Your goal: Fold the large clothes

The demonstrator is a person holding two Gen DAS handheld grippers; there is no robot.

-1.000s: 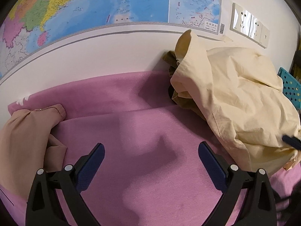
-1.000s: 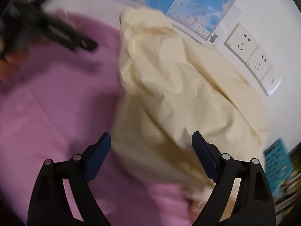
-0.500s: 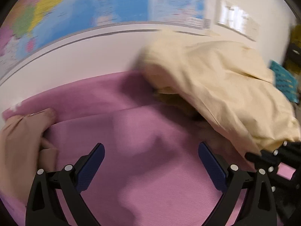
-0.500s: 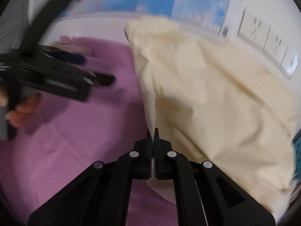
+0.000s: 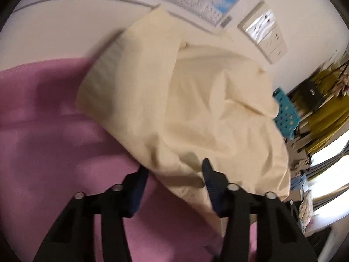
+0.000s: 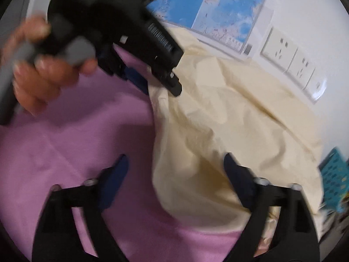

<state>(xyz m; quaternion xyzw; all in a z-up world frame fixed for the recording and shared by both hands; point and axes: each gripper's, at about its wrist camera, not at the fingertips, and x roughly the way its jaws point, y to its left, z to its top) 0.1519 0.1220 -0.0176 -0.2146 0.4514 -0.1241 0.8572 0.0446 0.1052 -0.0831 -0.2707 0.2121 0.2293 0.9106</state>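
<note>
A large cream garment (image 5: 196,109) lies crumpled on the pink cover (image 5: 54,142), heaped against the wall. My left gripper (image 5: 174,171) straddles its near left edge. Its jaws are closing with a fold of the cloth between them, and the pads do not clearly press on it. In the right wrist view the same garment (image 6: 240,120) fills the right half, and the left gripper (image 6: 161,85), held by a person's hand (image 6: 39,83), noses into its far edge. My right gripper (image 6: 175,168) has its jaws opening wide over the garment's near edge, gripping nothing.
Behind the bed a wall map (image 6: 218,11) and a row of sockets (image 6: 290,61) hang on the white wall. A teal perforated basket (image 5: 285,115) stands past the garment on the right, among clutter near a bright window. Bare pink cover (image 6: 76,142) spreads to the left.
My left gripper swung right from bare pink cover onto the cream garment and its jaws narrowed. My right gripper, shut half a second ago, stands wide again. The tan garment left the view.
</note>
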